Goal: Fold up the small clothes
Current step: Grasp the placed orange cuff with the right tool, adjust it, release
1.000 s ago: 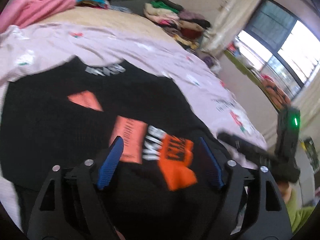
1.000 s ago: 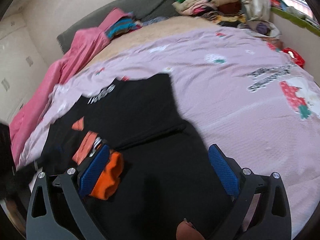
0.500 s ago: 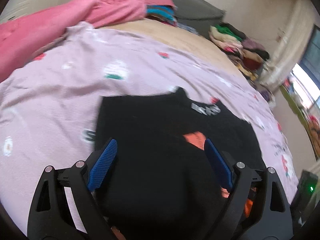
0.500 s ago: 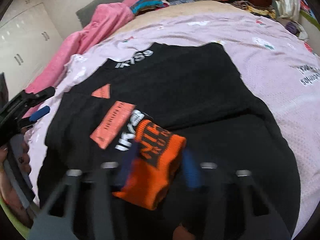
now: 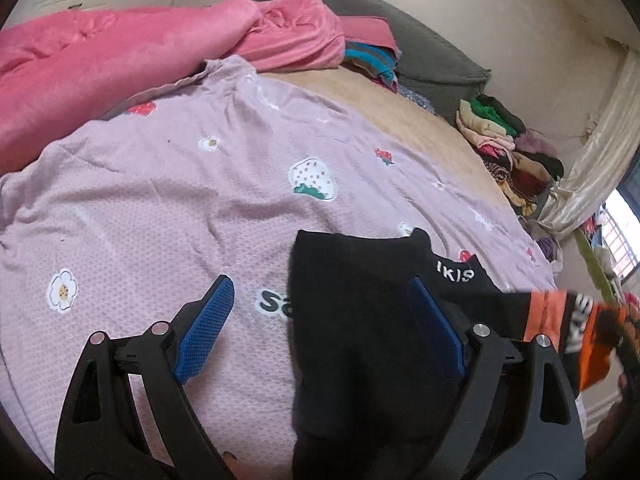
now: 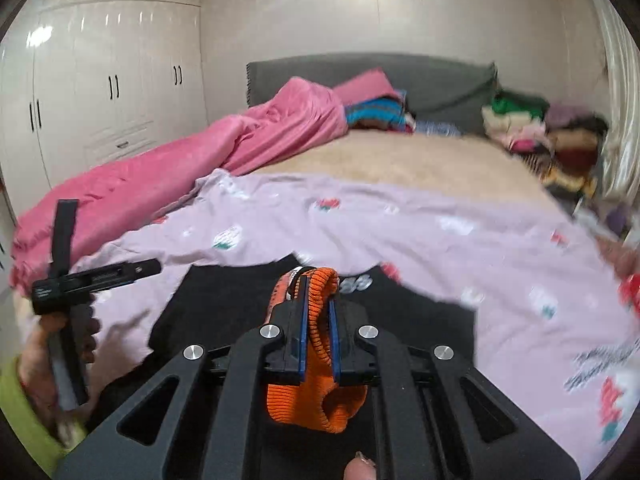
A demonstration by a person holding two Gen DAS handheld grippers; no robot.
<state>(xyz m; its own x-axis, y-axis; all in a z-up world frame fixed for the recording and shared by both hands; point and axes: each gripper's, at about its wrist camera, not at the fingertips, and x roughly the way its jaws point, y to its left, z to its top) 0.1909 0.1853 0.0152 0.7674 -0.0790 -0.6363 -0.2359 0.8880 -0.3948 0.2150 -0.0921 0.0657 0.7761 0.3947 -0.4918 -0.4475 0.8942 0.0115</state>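
Observation:
A small black sweater with white neck lettering and an orange cuff lies on the lilac printed sheet. My left gripper is open above the sweater's left edge, one finger over the sheet, the other over the black cloth. My right gripper is shut on the orange ribbed cuff of the sleeve and holds it lifted over the black body. The sleeve with the orange cuff shows at the right of the left wrist view.
A pink quilt is heaped at the bed's far left. Piles of folded clothes stand by the grey headboard. White wardrobes stand left of the bed. The left hand-held gripper shows in the right wrist view.
My right gripper has closed on the orange cuff and lifted it. My left gripper has swung left, off the sweater's middle to its left edge, still open.

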